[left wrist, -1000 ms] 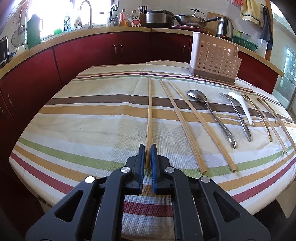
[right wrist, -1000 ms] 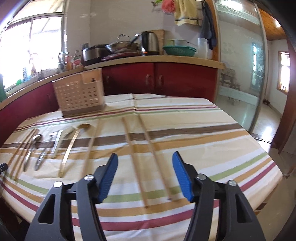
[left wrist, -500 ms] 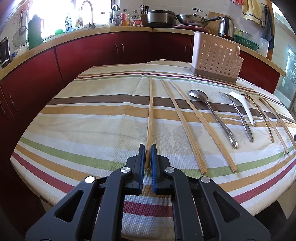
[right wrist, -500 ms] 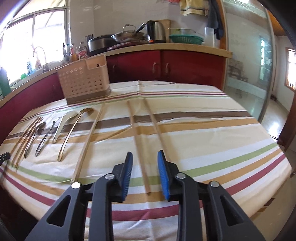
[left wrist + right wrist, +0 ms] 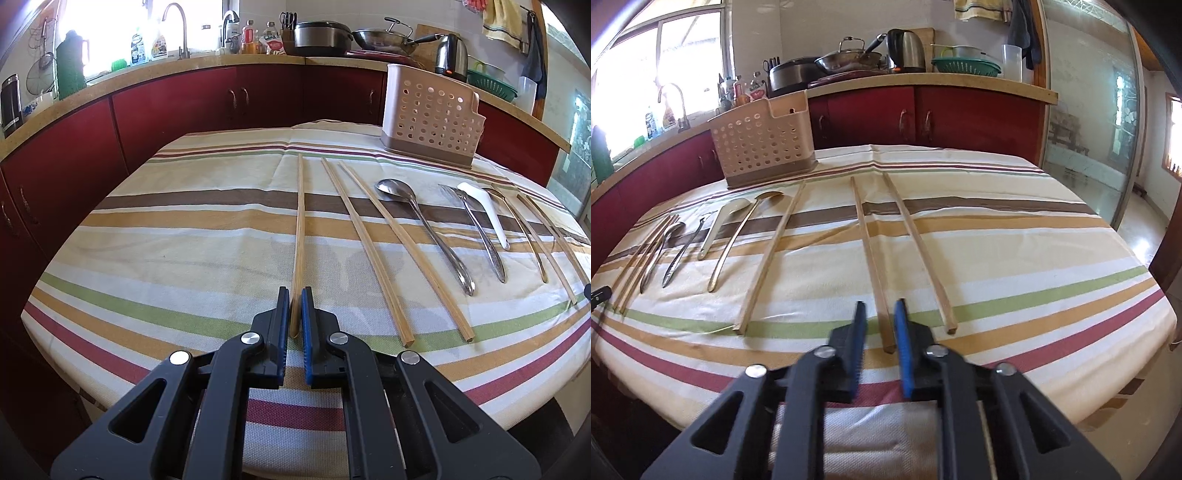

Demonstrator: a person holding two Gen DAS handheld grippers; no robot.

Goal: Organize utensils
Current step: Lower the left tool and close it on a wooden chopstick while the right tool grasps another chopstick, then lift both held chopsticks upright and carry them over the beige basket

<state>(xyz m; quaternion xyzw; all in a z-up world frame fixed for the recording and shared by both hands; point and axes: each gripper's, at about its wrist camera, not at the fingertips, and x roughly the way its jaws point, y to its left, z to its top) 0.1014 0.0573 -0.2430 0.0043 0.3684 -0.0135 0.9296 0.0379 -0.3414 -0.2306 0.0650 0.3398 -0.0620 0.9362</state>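
Note:
My left gripper [image 5: 294, 295] is shut on the near end of a wooden chopstick [image 5: 300, 229] that lies along the striped tablecloth [image 5: 192, 236]. In the right wrist view, my right gripper [image 5: 878, 310] is low over the table. Its jaws are closing around the near end of another chopstick [image 5: 870, 251], and a gap still shows beside the left pad. A further chopstick [image 5: 919, 247] lies just to its right. The perforated beige utensil holder [image 5: 432, 114] [image 5: 764, 144] stands upright at the far side.
More chopsticks [image 5: 365, 247], a steel spoon [image 5: 424, 225], a white spoon [image 5: 487, 214] and other cutlery lie in a row across the cloth. Red cabinets [image 5: 177, 107] and a crowded counter ring the table. The table edge runs just under both grippers.
The right gripper's jaws narrowed from wide apart to a slim gap around a chopstick's near end, and the gripper sank toward the table. The left gripper kept still, shut on its chopstick.

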